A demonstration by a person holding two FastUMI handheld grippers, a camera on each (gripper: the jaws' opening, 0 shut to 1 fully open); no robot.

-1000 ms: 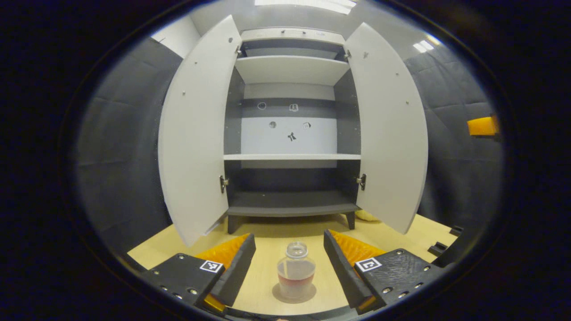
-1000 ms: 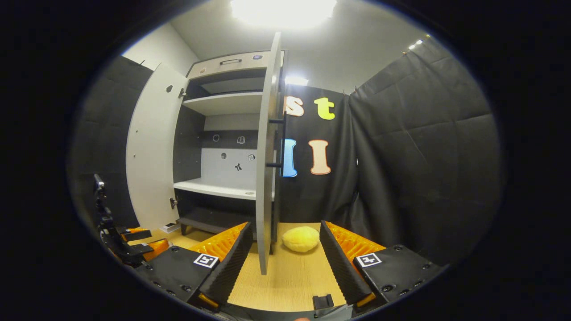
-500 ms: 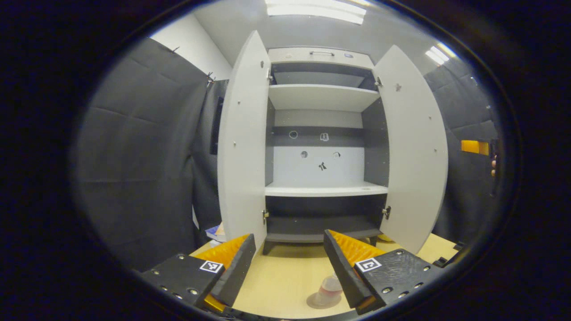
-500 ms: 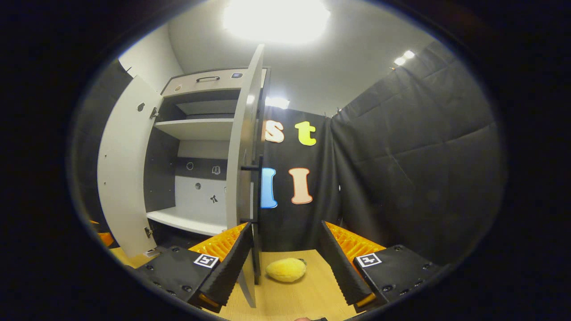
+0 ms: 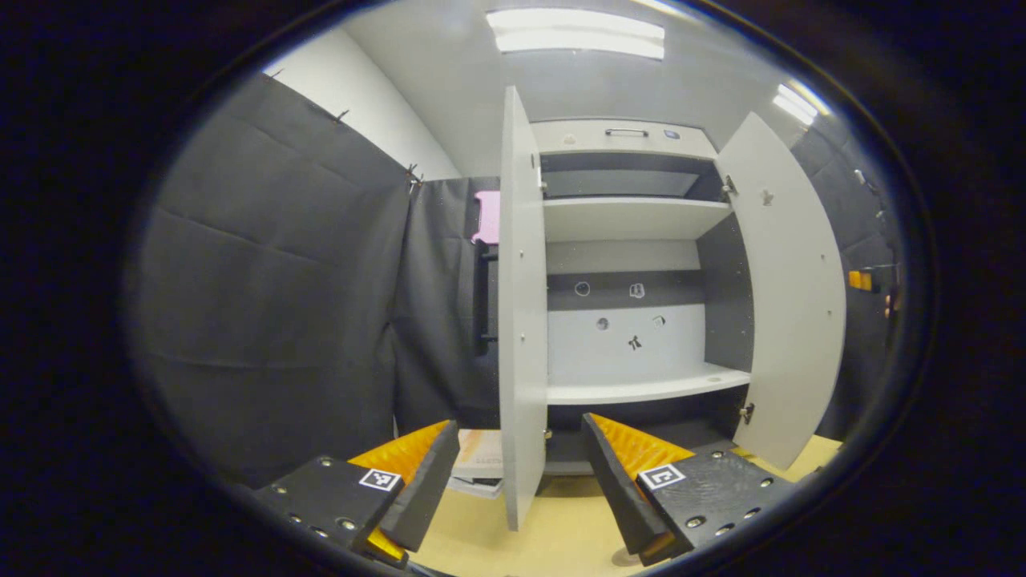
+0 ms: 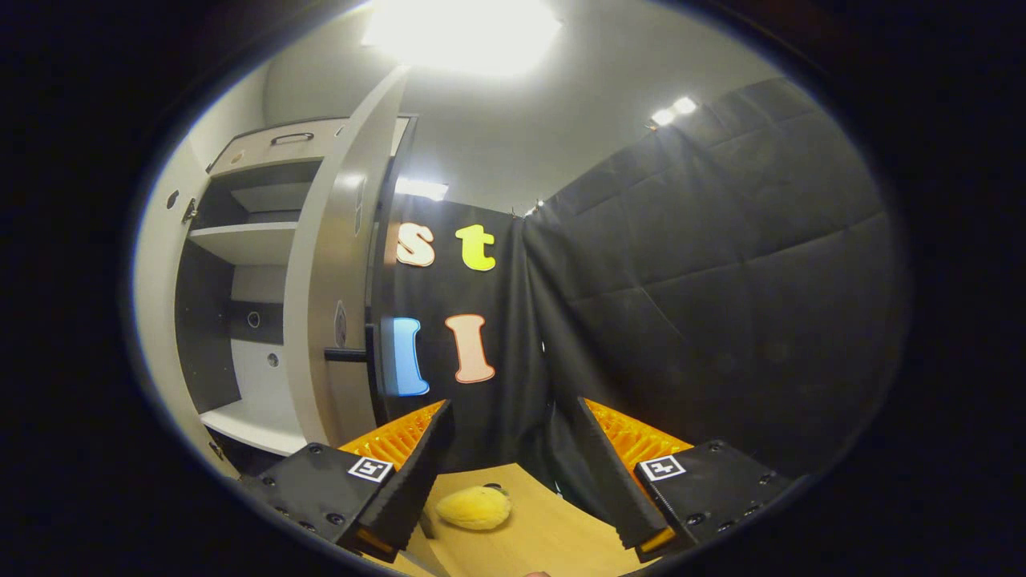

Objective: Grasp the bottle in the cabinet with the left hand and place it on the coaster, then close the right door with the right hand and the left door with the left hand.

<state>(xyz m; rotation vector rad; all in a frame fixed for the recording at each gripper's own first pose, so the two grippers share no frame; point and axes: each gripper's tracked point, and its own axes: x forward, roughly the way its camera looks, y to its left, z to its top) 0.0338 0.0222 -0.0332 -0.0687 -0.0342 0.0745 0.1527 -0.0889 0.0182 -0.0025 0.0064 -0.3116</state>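
The white cabinet (image 5: pixel 641 391) stands with both doors open and its shelves bare. In the left gripper view the left door (image 5: pixel 521 320) is seen edge-on straight ahead, and the right door (image 5: pixel 793 296) swings out at the right. My left gripper (image 5: pixel 519 433) is open, with the left door's lower edge showing between its fingers. A grey sliver of the coaster (image 5: pixel 621 556) peeks out beside one finger, which hides the bottle. My right gripper (image 6: pixel 511 417) is open and holds nothing. It sits beside the right door (image 6: pixel 333 264), right of the door's black handle (image 6: pixel 349 354).
A yellow soft object (image 6: pixel 473 507) lies on the wooden table (image 6: pixel 545 537) behind the right door. Books (image 5: pixel 479 465) are stacked on the table behind the left door. Black cloth walls close in on both sides. The other gripper (image 5: pixel 862 280) and a hand show far right.
My left gripper swung left, so the bottle and coaster slid off to the lower right. My right gripper rose and swung right, round to the outer side of the right door.
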